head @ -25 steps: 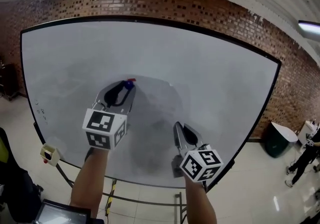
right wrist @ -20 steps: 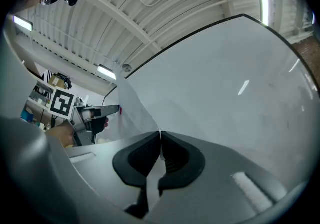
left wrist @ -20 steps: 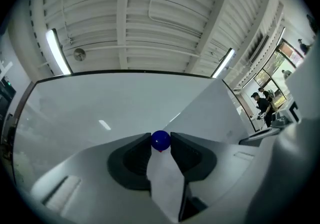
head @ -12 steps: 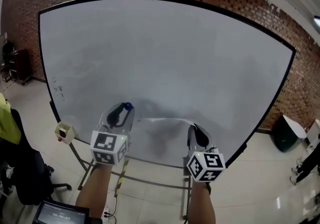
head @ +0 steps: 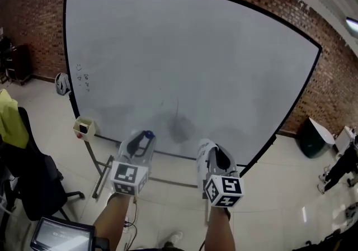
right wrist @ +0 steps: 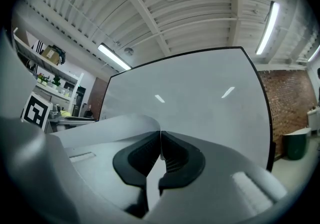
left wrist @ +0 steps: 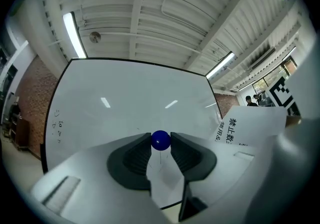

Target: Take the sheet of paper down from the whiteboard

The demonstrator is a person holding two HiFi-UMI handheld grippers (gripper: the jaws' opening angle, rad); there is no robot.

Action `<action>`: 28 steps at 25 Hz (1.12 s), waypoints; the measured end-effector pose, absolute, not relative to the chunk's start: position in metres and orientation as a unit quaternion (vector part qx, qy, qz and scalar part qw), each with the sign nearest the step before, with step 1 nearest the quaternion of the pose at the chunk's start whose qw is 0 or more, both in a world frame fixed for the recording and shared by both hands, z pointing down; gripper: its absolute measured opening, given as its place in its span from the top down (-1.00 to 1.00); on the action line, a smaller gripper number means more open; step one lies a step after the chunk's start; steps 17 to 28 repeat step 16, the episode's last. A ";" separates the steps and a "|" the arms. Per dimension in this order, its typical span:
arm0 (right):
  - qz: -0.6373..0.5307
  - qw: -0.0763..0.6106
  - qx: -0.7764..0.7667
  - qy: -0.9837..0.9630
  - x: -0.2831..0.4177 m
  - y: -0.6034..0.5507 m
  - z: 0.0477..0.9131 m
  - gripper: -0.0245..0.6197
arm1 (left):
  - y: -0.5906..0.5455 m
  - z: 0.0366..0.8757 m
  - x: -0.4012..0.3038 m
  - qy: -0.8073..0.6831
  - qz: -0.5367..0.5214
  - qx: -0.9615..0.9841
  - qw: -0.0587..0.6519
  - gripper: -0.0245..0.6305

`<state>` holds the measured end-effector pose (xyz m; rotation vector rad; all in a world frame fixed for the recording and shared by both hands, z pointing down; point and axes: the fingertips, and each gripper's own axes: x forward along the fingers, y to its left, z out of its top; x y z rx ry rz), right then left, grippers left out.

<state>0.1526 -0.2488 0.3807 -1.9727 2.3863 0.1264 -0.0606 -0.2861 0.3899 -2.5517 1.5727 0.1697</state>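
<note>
My left gripper (head: 146, 136) is low in front of the whiteboard's (head: 190, 60) bottom edge, shut on a small blue ball magnet (head: 148, 133). In the left gripper view the blue magnet (left wrist: 160, 139) sits pinched between the two dark pads. My right gripper (head: 206, 147) is beside it to the right, shut on the white sheet of paper (head: 202, 152). The paper (right wrist: 112, 124) curls away to the left from the closed jaws. Its printed corner (left wrist: 250, 127) shows at the right of the left gripper view. The board face is bare apart from small scribbles (head: 83, 76).
The board stands on a metal frame (head: 100, 171) with a small box (head: 84, 127) at its left end. A black chair with a yellow-green cloth (head: 19, 171) and a screen (head: 59, 236) are at left. A dark bin (head: 310, 139) and a person (head: 342, 167) are at right.
Both grippers have dropped from the board's face to below its lower edge. The sheet has come away from the board with the right gripper, and the magnet with the left.
</note>
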 end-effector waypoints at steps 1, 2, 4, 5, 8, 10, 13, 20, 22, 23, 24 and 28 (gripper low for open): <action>0.040 0.017 -0.637 0.769 0.145 -0.241 0.386 0.88 | -0.278 0.395 -0.065 0.523 0.054 -0.848 0.069 0.55; 0.040 0.012 -0.638 0.769 0.138 -0.233 0.391 0.88 | -0.271 0.400 -0.070 0.523 0.052 -0.848 0.069 0.55; 0.045 0.005 -0.640 0.767 0.126 -0.218 0.398 0.88 | -0.256 0.407 -0.073 0.523 0.048 -0.848 0.072 0.55; 0.048 0.004 -0.640 0.767 0.121 -0.210 0.400 0.88 | -0.250 0.409 -0.074 0.522 0.046 -0.848 0.076 0.55; 0.055 0.002 -0.642 0.765 0.110 -0.192 0.406 0.88 | -0.231 0.411 -0.075 0.522 0.041 -0.848 0.084 0.55; 0.052 -0.004 -0.644 0.763 0.103 -0.180 0.411 0.88 | -0.221 0.414 -0.079 0.522 0.040 -0.848 0.081 0.55; 0.048 -0.004 -0.642 0.765 0.092 -0.164 0.418 0.88 | -0.208 0.418 -0.087 0.523 0.039 -0.848 0.077 0.55; 0.054 -0.001 -0.639 0.767 0.086 -0.152 0.422 0.88 | -0.199 0.422 -0.087 0.523 0.042 -0.848 0.074 0.55; 0.054 -0.001 -0.639 0.767 0.086 -0.152 0.422 0.88 | -0.199 0.422 -0.087 0.523 0.042 -0.848 0.074 0.55; 0.054 -0.001 -0.639 0.767 0.086 -0.152 0.422 0.88 | -0.199 0.422 -0.087 0.523 0.042 -0.848 0.074 0.55; 0.054 -0.001 -0.639 0.767 0.086 -0.152 0.422 0.88 | -0.199 0.422 -0.087 0.523 0.042 -0.848 0.074 0.55; 0.054 -0.001 -0.639 0.767 0.086 -0.152 0.422 0.88 | -0.199 0.422 -0.087 0.523 0.042 -0.848 0.074 0.55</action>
